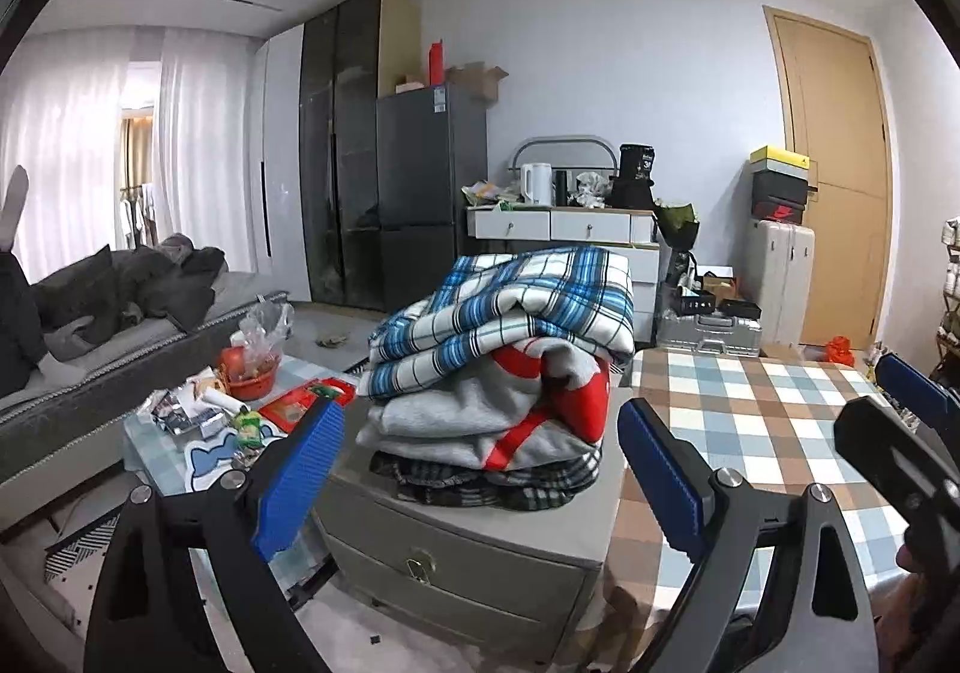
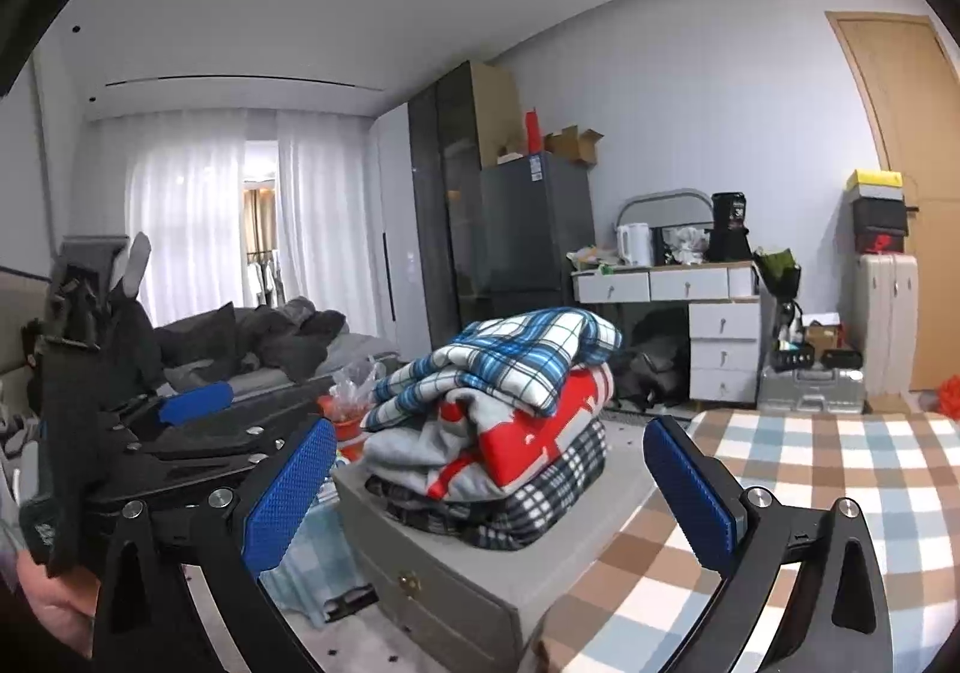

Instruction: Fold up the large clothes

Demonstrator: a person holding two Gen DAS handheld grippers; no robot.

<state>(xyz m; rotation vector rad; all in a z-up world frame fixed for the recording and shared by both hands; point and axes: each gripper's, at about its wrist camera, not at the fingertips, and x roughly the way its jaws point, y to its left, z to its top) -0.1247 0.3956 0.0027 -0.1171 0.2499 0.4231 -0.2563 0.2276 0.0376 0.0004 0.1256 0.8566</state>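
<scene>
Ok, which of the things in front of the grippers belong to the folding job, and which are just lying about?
For the job:
- blue plaid garment, top of the pile
- grey and red garment
- dark checked garment, bottom
- left gripper, open
- right gripper, open

Lying about:
- grey drawer unit
- checked tablecloth
- red bowl
- white kettle

The checked bottom garment (image 1: pixel 480 484) lies mostly hidden under the stack. At the right edge of the left view, the right claw (image 1: pixel 900 415) is cut off. The snack labels (image 1: pixel 198 415) are unreadable.
</scene>
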